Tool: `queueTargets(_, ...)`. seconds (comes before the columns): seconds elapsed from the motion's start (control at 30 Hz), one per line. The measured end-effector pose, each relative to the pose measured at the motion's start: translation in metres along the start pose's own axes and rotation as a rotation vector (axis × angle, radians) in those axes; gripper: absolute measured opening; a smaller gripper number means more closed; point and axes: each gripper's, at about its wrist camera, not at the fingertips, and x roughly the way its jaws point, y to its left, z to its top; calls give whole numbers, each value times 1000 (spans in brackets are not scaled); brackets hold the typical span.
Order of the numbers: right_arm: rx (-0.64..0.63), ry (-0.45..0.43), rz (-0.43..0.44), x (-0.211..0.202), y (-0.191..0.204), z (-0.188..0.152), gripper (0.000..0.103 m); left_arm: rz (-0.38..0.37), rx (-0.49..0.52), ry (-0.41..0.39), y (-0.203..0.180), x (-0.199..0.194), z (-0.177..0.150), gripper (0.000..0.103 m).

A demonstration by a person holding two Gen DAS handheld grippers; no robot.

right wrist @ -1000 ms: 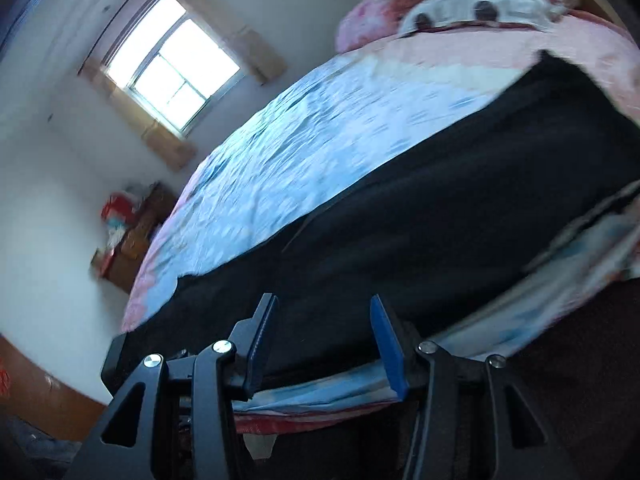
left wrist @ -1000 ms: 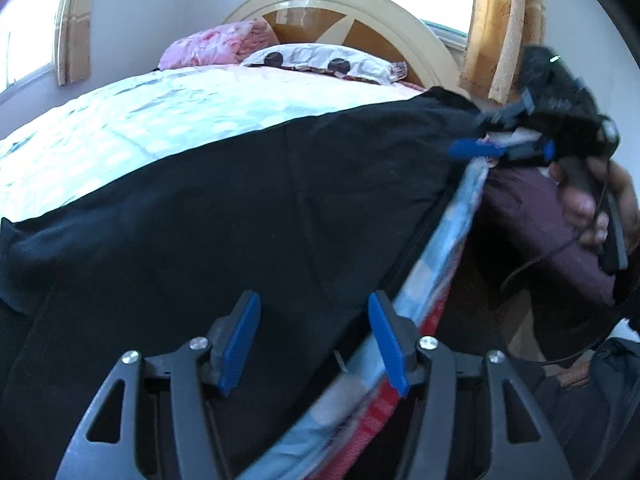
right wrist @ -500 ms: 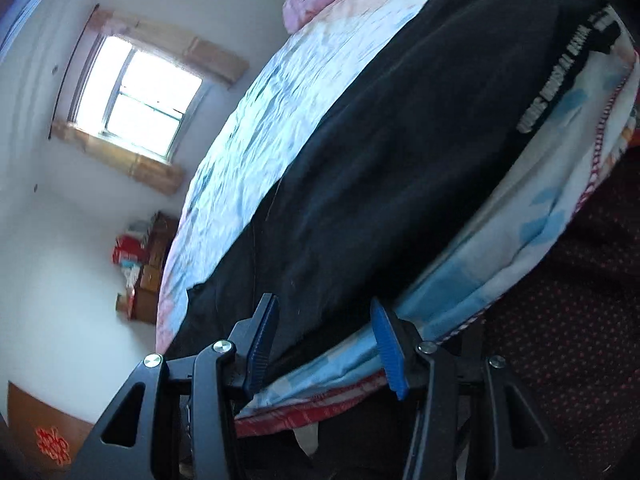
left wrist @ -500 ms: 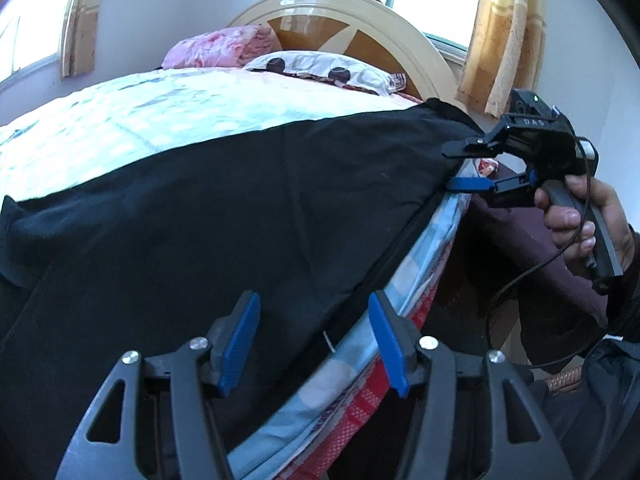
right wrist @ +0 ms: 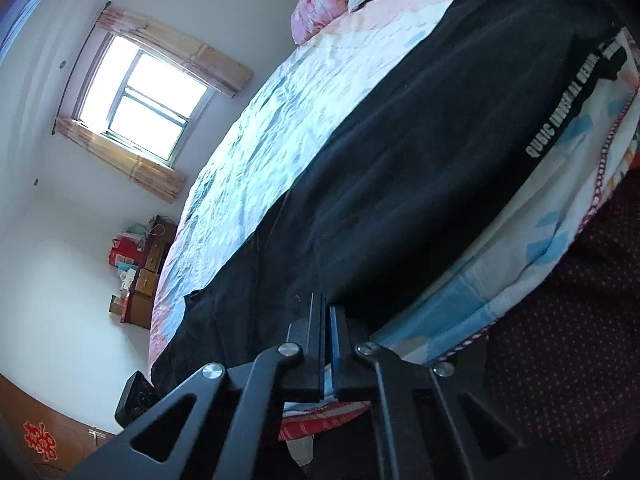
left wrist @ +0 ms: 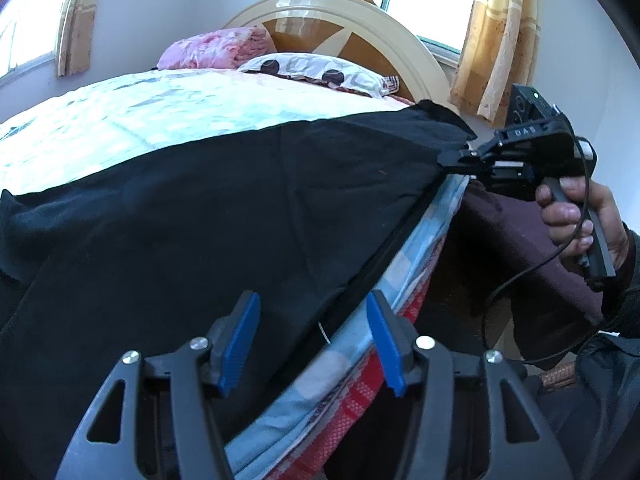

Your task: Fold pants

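two tools — left spread, right pinching one pair of black pants

I'm looking at the bed, covered in a pale blue and white patterned sheet. Black pants lie spread flat along its near edge, white lettering visible on the waistband. Up by the rounded headboard sit a spotted pillow and a folded pink quilt.
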Motion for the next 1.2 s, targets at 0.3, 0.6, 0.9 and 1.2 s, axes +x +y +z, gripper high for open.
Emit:
queueTargets(0.3, -44, 27, -84, 8, -14, -4, 3, -63, -20, 8, 2, -8, -5, 57)
queueTargets(0.6, -218, 133, -15, 5, 33, -33, 17, -70, -106, 12, 22, -11, -9, 57)
queueTargets(0.9, -351, 264, 160, 79, 84, -56, 17, -94, -61, 42, 11, -11, -16, 58)
queueTargets(1.2, -311, 380, 75, 86, 47, -69, 17, -106, -70, 28, 8, -18, -11, 62)
